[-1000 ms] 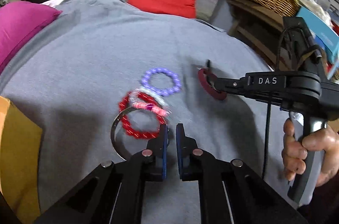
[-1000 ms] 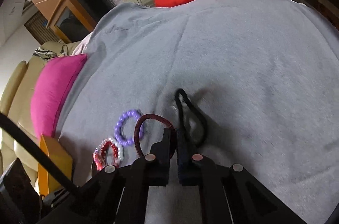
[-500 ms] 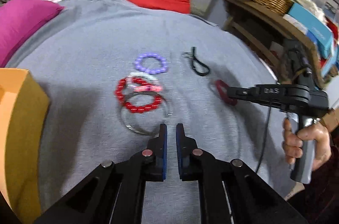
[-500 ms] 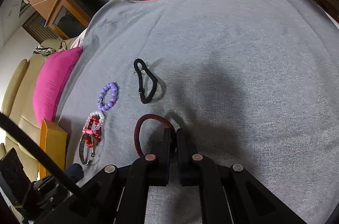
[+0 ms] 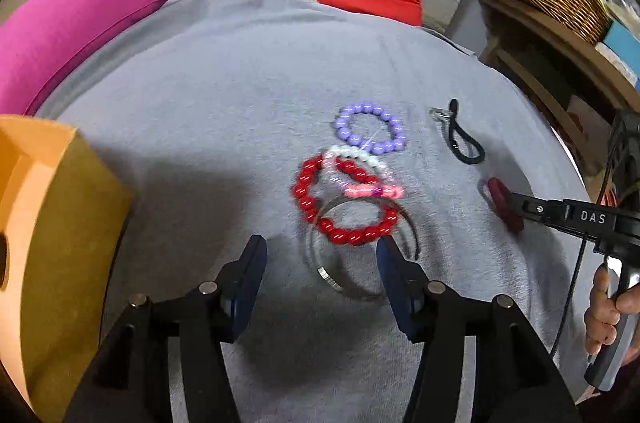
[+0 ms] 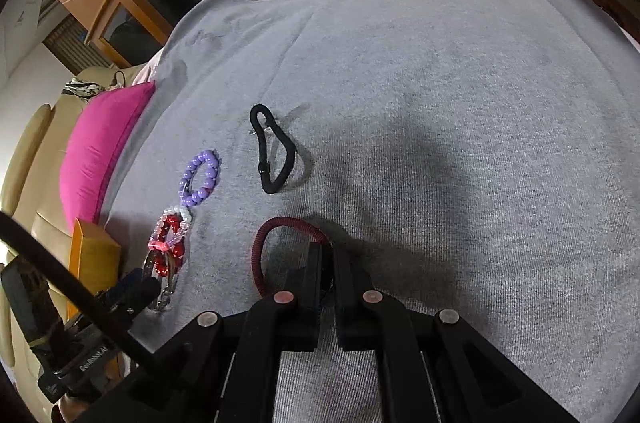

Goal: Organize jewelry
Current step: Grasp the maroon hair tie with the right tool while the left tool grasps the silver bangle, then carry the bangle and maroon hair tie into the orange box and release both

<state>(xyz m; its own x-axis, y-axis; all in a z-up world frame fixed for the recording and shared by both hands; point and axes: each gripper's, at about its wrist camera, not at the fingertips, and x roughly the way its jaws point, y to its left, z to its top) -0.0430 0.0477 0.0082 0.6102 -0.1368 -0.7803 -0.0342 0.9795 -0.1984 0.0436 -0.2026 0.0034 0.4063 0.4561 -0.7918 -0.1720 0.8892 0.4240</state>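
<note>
The left hand-held gripper (image 5: 320,255) hung spread wide over the silver bangle (image 5: 352,263), which lay on the grey cloth (image 5: 224,127) partly under the red bead bracelet (image 5: 340,199). The right hand-held gripper (image 6: 329,263) was pressed together on the dark red hair tie (image 6: 276,243). A clean pick probably called for pinching only the bangle's near rim, clear of the beads, to avoid dragging the pile.

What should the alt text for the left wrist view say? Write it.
Open left gripper hovers over a silver bangle and red bead bracelet on grey cloth; a purple bead bracelet lies beyond.
</note>
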